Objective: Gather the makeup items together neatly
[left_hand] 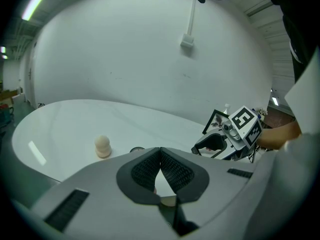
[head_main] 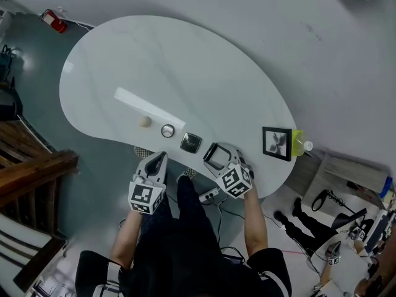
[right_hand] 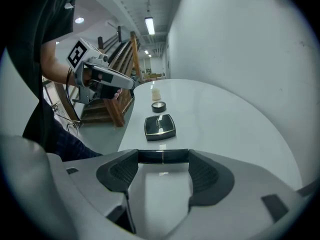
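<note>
A curved white table (head_main: 185, 67) met a white wall (left_hand: 125, 49); the left claw (left_hand: 160, 150) hovered pinched together, and the right claw (right_hand: 163, 165) clamped a black tube (right_hand: 163, 156).

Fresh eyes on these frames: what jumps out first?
The right tongs sit at the white table's near edge, clamped end to end on a black tube. To their left runs a row of makeup: a black square compact, a small round jar and a beige sponge. The left tongs are shut and empty by the same edge.

White table (head_main: 185, 60), framed picture (head_main: 276, 143), yellow bottle (head_main: 299, 144), wooden stairs (head_main: 25, 166)
</note>
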